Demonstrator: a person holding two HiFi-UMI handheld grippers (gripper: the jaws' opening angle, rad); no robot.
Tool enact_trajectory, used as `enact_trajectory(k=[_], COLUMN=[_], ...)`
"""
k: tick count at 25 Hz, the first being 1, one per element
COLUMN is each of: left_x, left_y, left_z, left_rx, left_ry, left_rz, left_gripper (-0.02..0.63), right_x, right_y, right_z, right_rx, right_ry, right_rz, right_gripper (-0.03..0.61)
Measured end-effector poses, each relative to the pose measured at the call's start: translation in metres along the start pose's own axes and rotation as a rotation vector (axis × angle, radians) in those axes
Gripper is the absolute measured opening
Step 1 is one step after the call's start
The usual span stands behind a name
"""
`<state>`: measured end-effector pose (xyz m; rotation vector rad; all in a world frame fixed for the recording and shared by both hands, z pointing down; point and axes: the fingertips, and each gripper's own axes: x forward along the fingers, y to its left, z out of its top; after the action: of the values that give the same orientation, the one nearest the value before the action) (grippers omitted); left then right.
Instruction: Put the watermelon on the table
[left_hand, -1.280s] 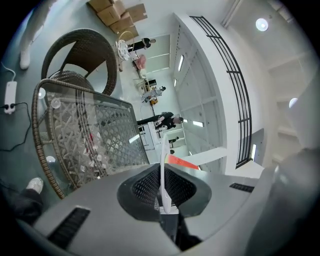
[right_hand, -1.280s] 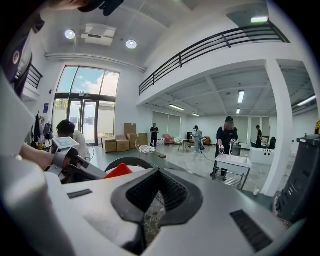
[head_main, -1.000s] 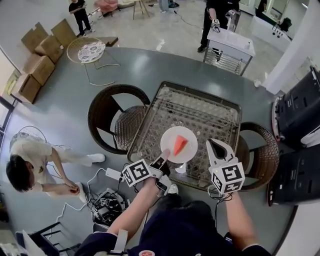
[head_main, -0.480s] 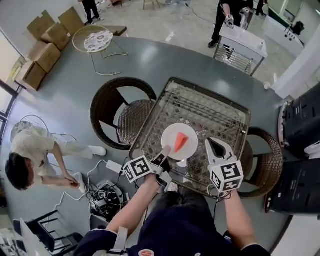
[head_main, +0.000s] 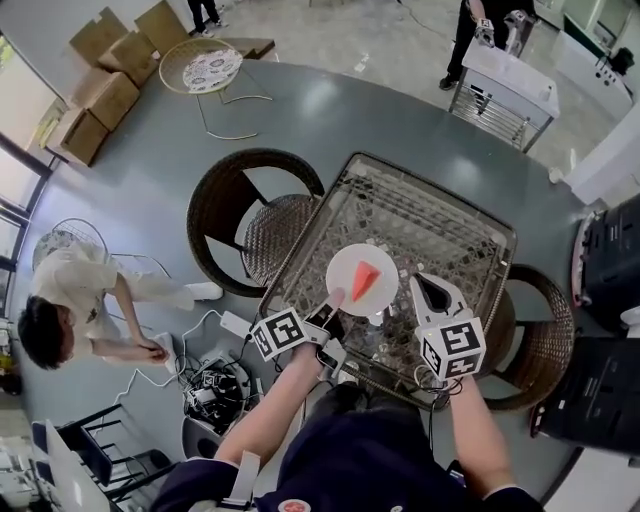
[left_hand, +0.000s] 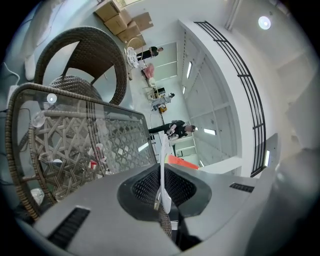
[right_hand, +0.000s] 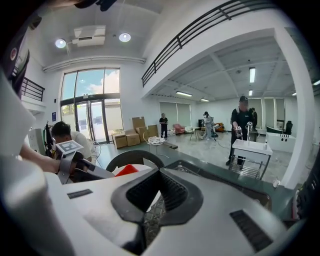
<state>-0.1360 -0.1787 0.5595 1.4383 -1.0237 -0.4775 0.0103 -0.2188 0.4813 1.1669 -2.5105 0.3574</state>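
A red watermelon wedge (head_main: 362, 281) lies on a white plate (head_main: 345, 265) held over the glass-topped wicker table (head_main: 440, 195). My left gripper (head_main: 333, 298) is shut on the plate's near rim. In the left gripper view the plate (left_hand: 163, 155) stands edge-on between the jaws, with the wedge (left_hand: 181, 162) just beyond them. My right gripper (head_main: 420, 282) hovers to the right of the plate, shut and holding nothing. From the right gripper view (right_hand: 156, 192) the wedge (right_hand: 127, 170) shows to the left.
Wicker chairs stand at the table's left (head_main: 225, 215) and right (head_main: 545, 330). A person (head_main: 70, 300) crouches on the floor at left near a tangle of cables (head_main: 215, 385). Cardboard boxes (head_main: 100, 95) and a white cart (head_main: 505, 90) stand farther off.
Both grippers and the plate have shifted a little farther over the table and lower. The left gripper keeps its grip on the plate.
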Motion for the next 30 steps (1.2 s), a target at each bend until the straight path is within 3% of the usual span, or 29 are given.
enact_trajectory(k=[10,30], left_x=[0.048,0.119], left_y=[0.034,0.106], left_z=[0.009,0.009], left_rx=[-0.012,-0.027], left_ry=[0.026,0.085], left_rz=[0.013,0.13], left_gripper=[0.015,0.015], right_x=[0.025,0.037], right_y=[-0.022,-0.06], right_z=[-0.025,-0.065], right_rx=[0.031,0.087], right_ry=[0.067,0.167], right_rz=[-0.004,-0.049], right_gripper=[0.003,0.003])
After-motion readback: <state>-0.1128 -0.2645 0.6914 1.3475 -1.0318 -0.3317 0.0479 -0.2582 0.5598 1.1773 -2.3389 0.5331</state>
